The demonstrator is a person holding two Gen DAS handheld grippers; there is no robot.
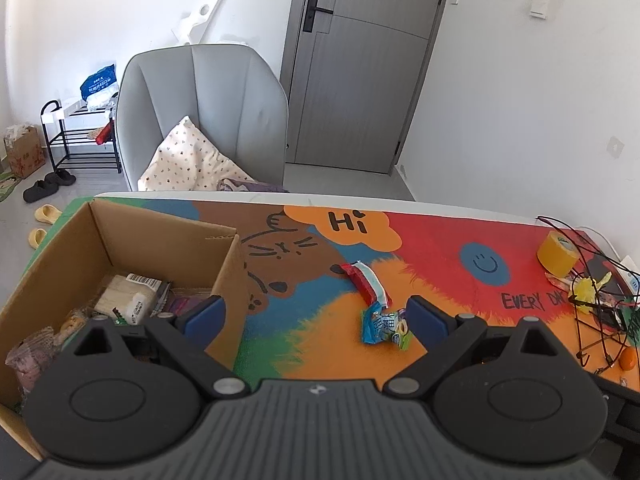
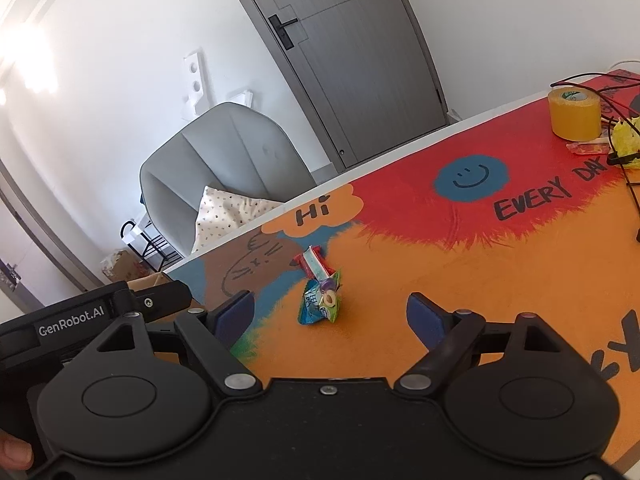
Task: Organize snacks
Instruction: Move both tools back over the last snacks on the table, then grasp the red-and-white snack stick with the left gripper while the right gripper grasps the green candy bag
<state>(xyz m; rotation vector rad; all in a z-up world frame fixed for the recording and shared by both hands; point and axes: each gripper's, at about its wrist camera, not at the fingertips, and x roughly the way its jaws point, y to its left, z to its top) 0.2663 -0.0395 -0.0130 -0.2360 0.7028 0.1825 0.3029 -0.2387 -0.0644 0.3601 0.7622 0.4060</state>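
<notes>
Across the whole tabletop lies a colourful cartoon mat (image 1: 440, 248), and at the table's left edge stands an open cardboard box (image 1: 160, 236) whose floor is already layered with packets, which suggests it serves as the collecting bin for the snacks. Toward the far right corner sits a yellow tape roll (image 1: 558, 254) beside a tangle of wires (image 1: 596, 312), clutter that appears to have no part in the job. Near the middle of the table, well apart from the box, two snacks are left: a red-and-white wrapped bar (image 1: 366, 282) lying slantwise, and, touching its nearer end, a small blue snack packet (image 2: 322, 300) crumpled flat on the mat. They look like the last loose items, placed within easy reach of either tool. The left gripper (image 1: 316, 320) hovers with its jaws spread wide and nothing between them, one blue pad over the box's near wall and the other just beside the blue packet. The right gripper (image 2: 330, 314) is likewise spread wide and empty, aimed so that the blue packet sits between its pads; judging by that framing, it is lined up to take the packet next.
</notes>
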